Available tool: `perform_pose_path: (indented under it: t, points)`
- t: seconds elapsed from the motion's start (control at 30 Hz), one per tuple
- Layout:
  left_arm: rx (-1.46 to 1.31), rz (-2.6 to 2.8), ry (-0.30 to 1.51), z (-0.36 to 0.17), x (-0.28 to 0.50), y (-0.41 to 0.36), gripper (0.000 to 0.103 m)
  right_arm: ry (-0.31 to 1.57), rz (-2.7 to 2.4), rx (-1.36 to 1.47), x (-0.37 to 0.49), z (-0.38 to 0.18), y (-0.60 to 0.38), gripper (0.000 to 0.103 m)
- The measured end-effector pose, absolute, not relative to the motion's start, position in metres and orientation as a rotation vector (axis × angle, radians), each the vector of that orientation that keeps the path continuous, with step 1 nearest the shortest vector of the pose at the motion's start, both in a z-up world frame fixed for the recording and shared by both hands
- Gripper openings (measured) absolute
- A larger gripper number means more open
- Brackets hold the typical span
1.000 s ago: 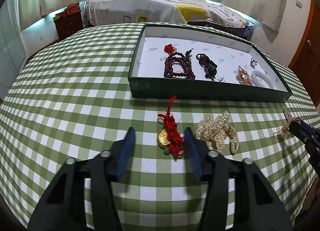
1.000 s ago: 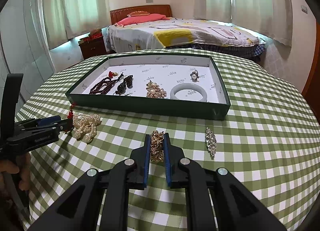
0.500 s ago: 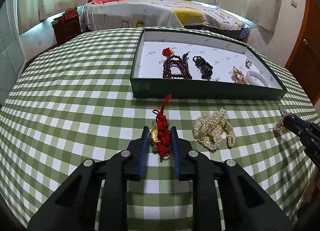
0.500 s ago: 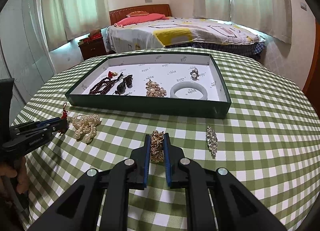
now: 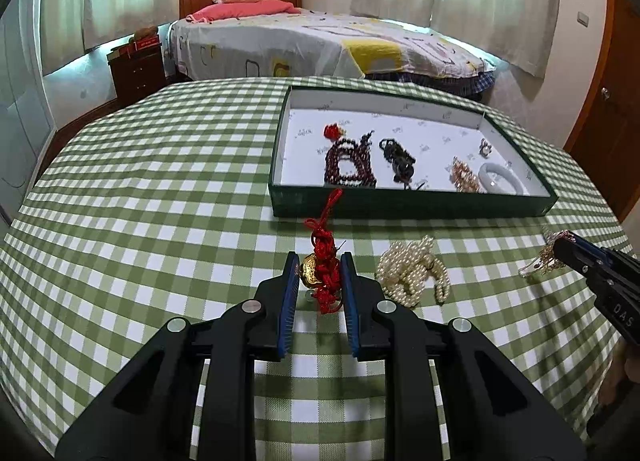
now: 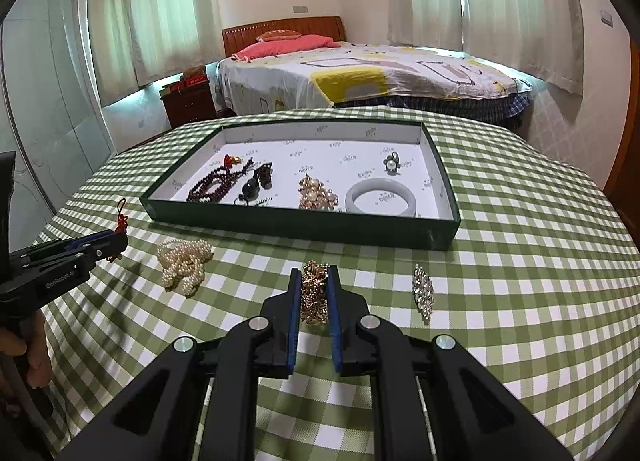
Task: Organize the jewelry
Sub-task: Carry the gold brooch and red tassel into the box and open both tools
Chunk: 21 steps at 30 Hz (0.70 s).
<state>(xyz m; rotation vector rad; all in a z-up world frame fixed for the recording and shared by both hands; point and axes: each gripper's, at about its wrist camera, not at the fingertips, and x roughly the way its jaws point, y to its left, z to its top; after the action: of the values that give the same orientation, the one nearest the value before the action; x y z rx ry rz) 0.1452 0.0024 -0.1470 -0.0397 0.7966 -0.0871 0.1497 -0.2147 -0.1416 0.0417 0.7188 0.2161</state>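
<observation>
My left gripper (image 5: 319, 261) is shut on a red knotted cord charm with a gold pendant (image 5: 320, 273) and holds it just above the checked cloth. My right gripper (image 6: 315, 276) is shut on a gold chain piece (image 6: 314, 293), lifted a little off the table. A dark green tray (image 5: 408, 203) with a white lining stands behind both and holds dark red beads (image 5: 350, 163), a black piece (image 5: 400, 161), a gold brooch (image 6: 318, 195), a pale bangle (image 6: 380, 201) and a small ring (image 6: 391, 162).
A heap of pearl strands (image 5: 412, 275) lies on the cloth between the grippers. A crystal brooch (image 6: 423, 293) lies to the right of my right gripper. The round table drops off at its edges. A bed (image 6: 360, 77) stands beyond.
My left gripper closed on the red charm and lifted it off the cloth. My right gripper stayed shut on the gold chain and rose slightly.
</observation>
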Motion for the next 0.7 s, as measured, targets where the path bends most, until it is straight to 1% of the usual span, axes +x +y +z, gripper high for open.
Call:
perform_pose_path:
  t: [0.37,0.7]
  points:
    - [-0.048,-0.123,0.715,-0.109,0.148,-0.006,0.021,0.647,0.227,0.083,0.159,-0.108,-0.22,0.013]
    - [-0.052,-0.161,0.636,-0.077,0.189,-0.022,0.021,0.54,0.233,0.059,0.196,-0.069,-0.216,0.013]
